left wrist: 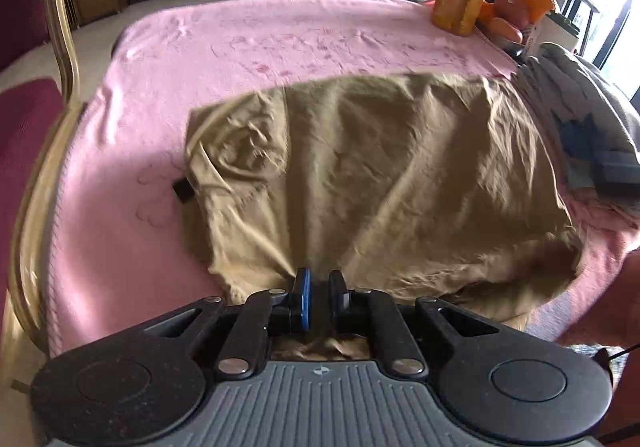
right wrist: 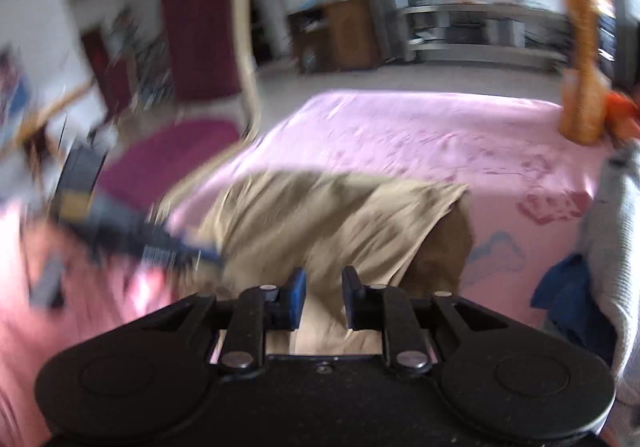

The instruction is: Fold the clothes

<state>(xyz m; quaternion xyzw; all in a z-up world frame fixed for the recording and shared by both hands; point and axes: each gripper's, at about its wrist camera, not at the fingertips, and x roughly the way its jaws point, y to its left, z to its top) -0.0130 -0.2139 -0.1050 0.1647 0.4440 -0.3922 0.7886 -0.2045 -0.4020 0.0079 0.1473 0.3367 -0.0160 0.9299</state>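
A pink blanket (left wrist: 280,39) covers the table, a maroon chair (right wrist: 200,47) beside it. The tan garment (left wrist: 380,175) lies creased across the middle. The left gripper (left wrist: 319,279) has its jaws nearly closed, pinching the garment's near edge. The right gripper (right wrist: 323,279) sits over the cloth, jaws parted, holding nothing.

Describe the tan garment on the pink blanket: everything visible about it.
The tan thin-fabric garment lies spread and heavily creased on the pink blanket, one layer folded over another. A small black tag sticks out at its left edge. Its near hem is bunched between the fingers of the left tool, which looks shut on it. The right tool is open over the cloth; that view is motion-blurred.
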